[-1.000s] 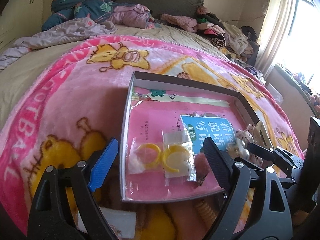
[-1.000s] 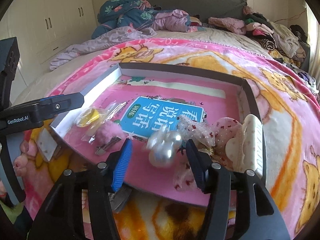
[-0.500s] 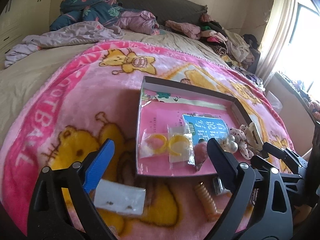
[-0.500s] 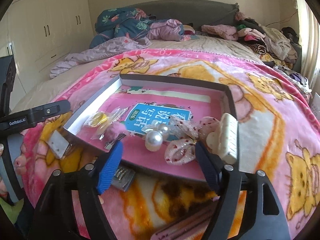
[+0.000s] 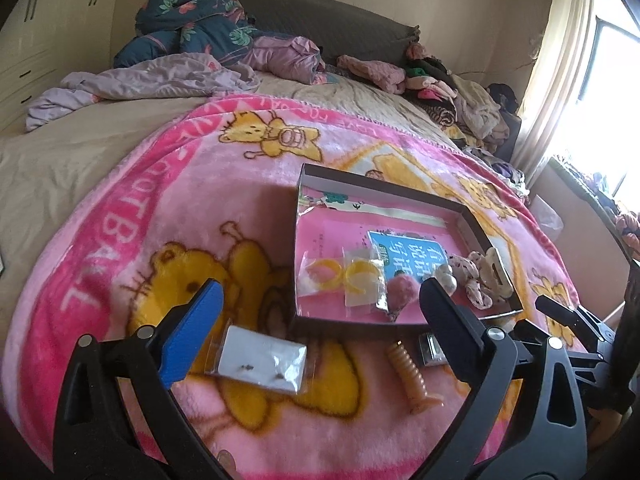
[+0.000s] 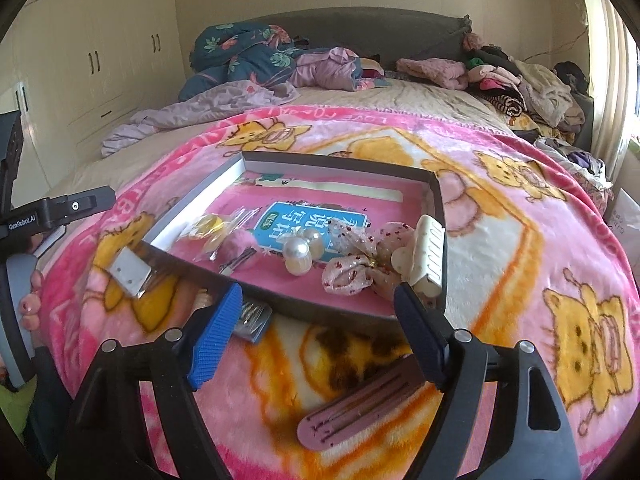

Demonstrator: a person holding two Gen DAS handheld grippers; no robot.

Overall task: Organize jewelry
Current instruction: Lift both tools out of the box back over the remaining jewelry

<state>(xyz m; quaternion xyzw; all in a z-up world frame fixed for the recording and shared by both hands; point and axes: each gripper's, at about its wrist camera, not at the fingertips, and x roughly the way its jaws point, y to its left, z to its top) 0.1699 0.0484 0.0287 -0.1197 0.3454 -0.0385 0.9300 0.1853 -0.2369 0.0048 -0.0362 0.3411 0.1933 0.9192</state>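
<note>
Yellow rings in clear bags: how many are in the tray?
2. Both lie side by side near the tray's near-left corner: one yellow ring left, the other yellow ring right. Others could be hidden.

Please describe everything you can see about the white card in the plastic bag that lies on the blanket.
The white card is a small rectangle sealed in a clear, crinkled plastic bag. Two tiny dark studs, probably earrings, sit near its lower edge. It lies flat on the pink blanket, outside the box, just before its near-left corner. It lies between the open fingers of the left gripper, untouched.

Fuzzy cloth blanket (image 6: 500, 240), glossy pearl clip (image 6: 298, 254), matt cardboard box (image 6: 336, 168).
</note>
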